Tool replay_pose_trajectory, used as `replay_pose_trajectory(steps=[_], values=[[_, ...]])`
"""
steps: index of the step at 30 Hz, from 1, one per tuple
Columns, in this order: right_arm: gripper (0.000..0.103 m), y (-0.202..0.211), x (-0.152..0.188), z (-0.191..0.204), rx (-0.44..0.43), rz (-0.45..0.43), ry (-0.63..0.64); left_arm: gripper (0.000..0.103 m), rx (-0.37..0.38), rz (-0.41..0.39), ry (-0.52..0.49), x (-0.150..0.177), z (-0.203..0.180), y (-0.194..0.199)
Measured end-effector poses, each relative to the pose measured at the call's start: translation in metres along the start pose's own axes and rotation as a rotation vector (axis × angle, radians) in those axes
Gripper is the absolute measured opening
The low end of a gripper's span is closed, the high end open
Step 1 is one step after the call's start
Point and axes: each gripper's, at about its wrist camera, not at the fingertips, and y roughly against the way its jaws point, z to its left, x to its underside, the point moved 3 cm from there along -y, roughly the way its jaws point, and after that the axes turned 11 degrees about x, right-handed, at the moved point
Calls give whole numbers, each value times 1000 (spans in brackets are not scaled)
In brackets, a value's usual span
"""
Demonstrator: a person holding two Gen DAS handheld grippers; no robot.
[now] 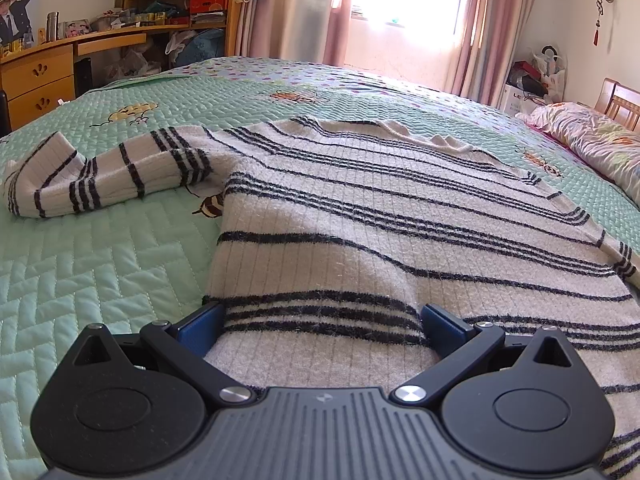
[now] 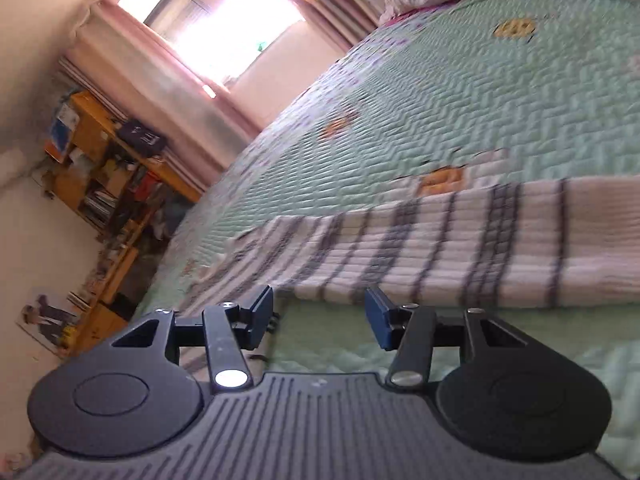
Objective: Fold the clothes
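**Left wrist view: sweater hem between spread fingers**

Landmark: striped sweater, cream knit with dark stripe groups, lying flat on the bed over a green quilted cover. Left gripper sits at the sweater's near hem; blue fingers stand wide apart, a raised ridge of hem fabric between them. Whether the pads press the knit cannot be told. One sleeve runs left from the sweater's shoulder, bent and bunched on the cover. Beyond the sweater: pink curtains framing a bright window. Far left of the sweater, a wooden desk with shelves above. Right of the sweater, a floral pillow.
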Motion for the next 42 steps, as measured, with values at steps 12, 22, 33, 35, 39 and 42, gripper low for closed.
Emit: replay_pose_trajectory(steps=[12,22,33,35,39,42], values=[[1,-133,-1,-6,-90,101,-370,103,13,-10,12,0,2,1],[23,-53,-42,-26,179,-61,-208,103,16,-13,15,0,2,1],[0,-155,-41,14,114,159,-156,103,15,-11,13,1,2,1],[0,-129,-53,-21,161,51,-206,103,17,-12,15,1,2,1],[12,-67,-63,-61,212,-105,-230,103,17,-12,15,1,3,1],[25,-35,-51,-47,70,-97,-156,103,18,-13,15,1,3,1]])
